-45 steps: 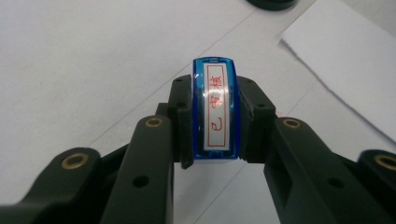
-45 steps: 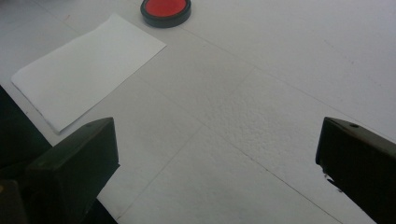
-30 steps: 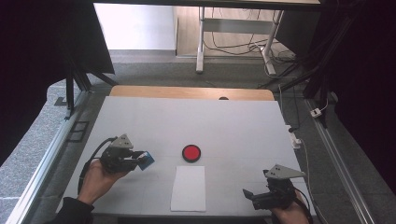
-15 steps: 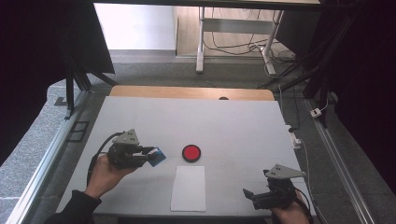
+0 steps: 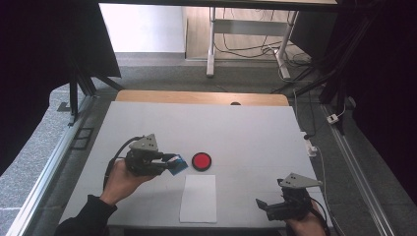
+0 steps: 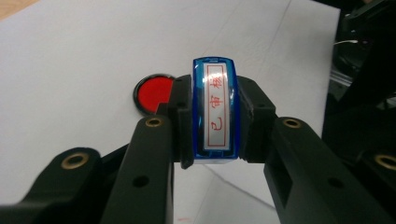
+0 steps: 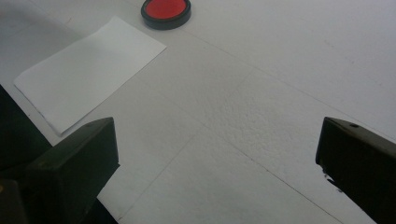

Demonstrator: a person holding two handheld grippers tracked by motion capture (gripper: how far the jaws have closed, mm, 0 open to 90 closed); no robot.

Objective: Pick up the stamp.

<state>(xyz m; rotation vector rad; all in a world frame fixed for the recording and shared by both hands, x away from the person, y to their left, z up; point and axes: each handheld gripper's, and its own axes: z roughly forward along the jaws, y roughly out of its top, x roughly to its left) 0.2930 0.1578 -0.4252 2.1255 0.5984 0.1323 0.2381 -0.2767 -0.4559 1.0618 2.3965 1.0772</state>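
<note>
A blue stamp (image 6: 215, 109) with a white label of red characters sits clamped between the black jaws of my left gripper (image 5: 169, 163), which is shut on it and held above the table. In the high view the blue stamp (image 5: 178, 164) hangs just left of the round red ink pad (image 5: 201, 161). The ink pad (image 6: 154, 92) lies beyond the jaws. A white sheet of paper (image 5: 198, 197) lies near the front edge, below the pad. At the front right my right gripper (image 5: 262, 206) rests open, its jaws wide apart over bare table, with the paper (image 7: 88, 70) and pad (image 7: 166, 12) ahead.
The table (image 5: 246, 132) is light grey with a wooden strip (image 5: 201, 97) along its far edge. A metal rail (image 5: 46, 162) runs down the left side. Cables and a small white plug (image 5: 311, 146) lie past the right edge.
My left gripper has carried the blue stamp to the right and a little upward, from the left part of the table to beside the red ink pad. The right gripper has stayed put.
</note>
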